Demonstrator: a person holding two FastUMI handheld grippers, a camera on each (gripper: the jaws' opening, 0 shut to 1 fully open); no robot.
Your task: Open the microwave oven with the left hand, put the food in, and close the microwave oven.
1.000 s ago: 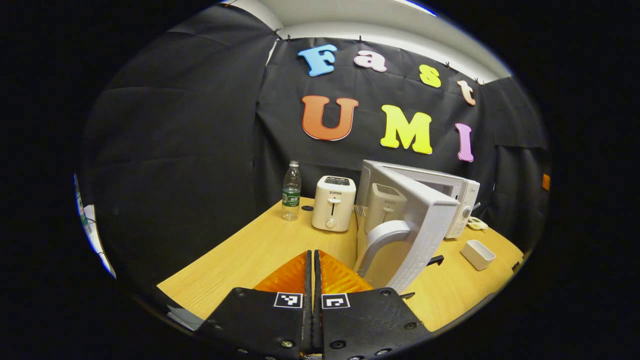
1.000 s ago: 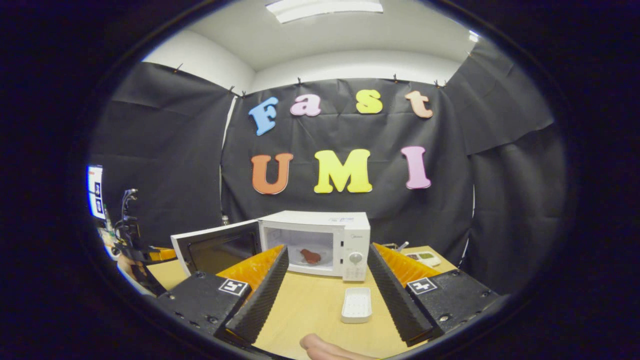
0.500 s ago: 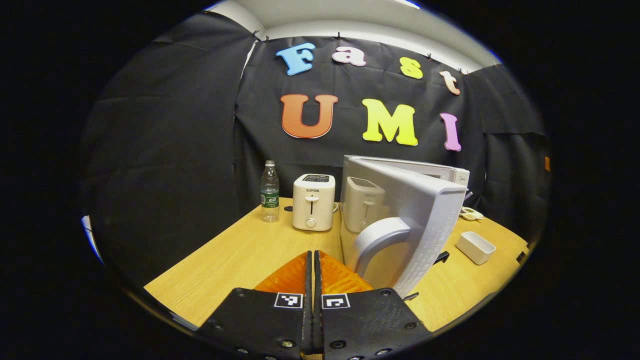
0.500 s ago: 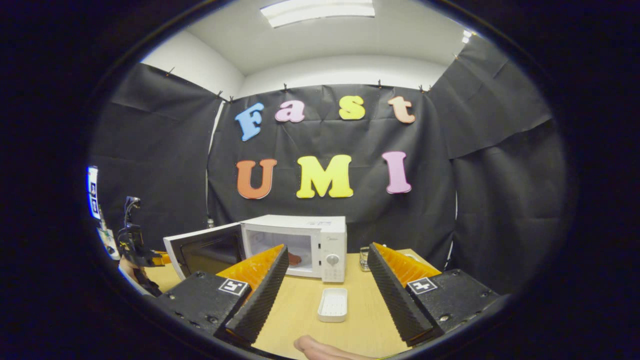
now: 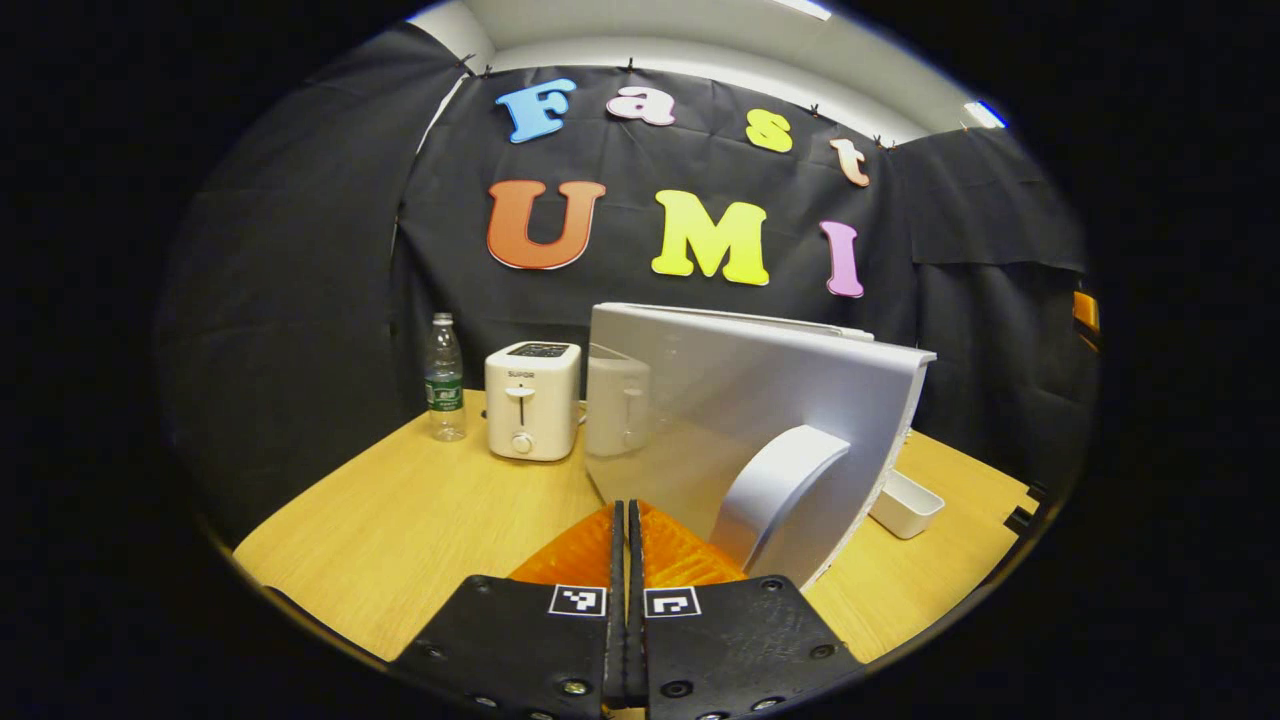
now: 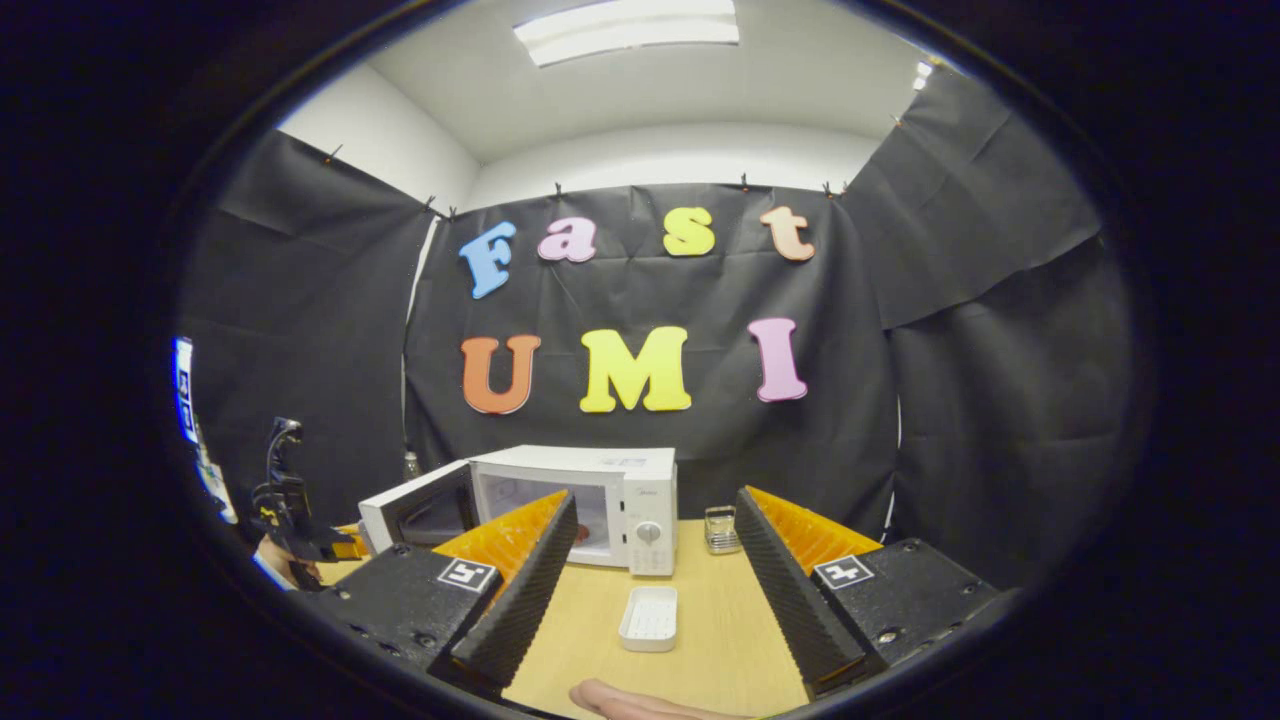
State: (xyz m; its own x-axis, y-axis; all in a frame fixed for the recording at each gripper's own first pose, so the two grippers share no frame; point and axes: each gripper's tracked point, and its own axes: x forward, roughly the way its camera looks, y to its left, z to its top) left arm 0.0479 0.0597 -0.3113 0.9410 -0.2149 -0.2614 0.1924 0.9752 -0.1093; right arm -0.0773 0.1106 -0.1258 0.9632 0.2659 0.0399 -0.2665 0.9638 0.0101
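Here the left tongs, pressed together, sit just before the microwave door; right tongs gape apart.

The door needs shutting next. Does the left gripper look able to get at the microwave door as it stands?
Probably yes. In the left gripper view the left gripper, fingers together, sits right before the outer face of the half-open microwave door, beside its handle, with nothing between them. A forward push looks open.

Left gripper fingers pressed together, nothing between. Microwave door ajar just ahead-right; toaster, bottle far ahead-left.
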